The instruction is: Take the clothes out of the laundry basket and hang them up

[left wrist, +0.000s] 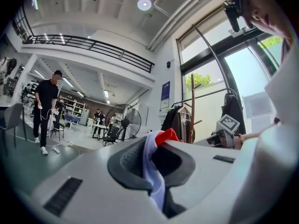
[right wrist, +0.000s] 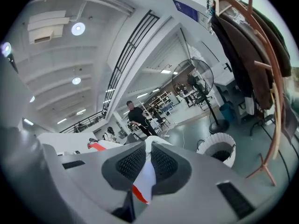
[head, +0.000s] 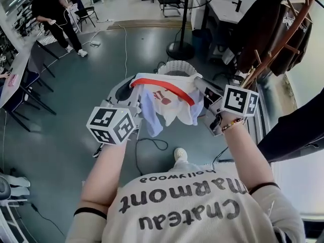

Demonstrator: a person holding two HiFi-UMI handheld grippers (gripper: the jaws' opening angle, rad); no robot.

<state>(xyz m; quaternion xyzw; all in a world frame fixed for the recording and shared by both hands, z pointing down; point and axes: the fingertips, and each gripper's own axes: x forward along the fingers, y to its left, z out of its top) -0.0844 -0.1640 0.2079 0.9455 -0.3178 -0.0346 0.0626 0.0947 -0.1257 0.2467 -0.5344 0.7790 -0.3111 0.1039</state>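
A white garment (head: 164, 100) with red trim and pale blue parts hangs stretched between my two grippers, above the white laundry basket (head: 177, 67). My left gripper (head: 134, 108) is shut on its left edge; the left gripper view shows pale blue cloth and red trim (left wrist: 154, 171) pinched in the jaws. My right gripper (head: 202, 97) is shut on its right edge, and white cloth with a red stripe (right wrist: 145, 176) sits between its pads. The basket (right wrist: 217, 148) stands on the floor below and ahead. A wooden coat rack (head: 276, 44) with dark clothes stands at the right.
A standing fan (head: 185, 14) is behind the basket. A person in black (head: 55, 14) stands far off at the upper left, by chairs and a table. Cables lie on the floor (head: 147, 146). The coat rack's branches (right wrist: 266, 78) reach close on the right.
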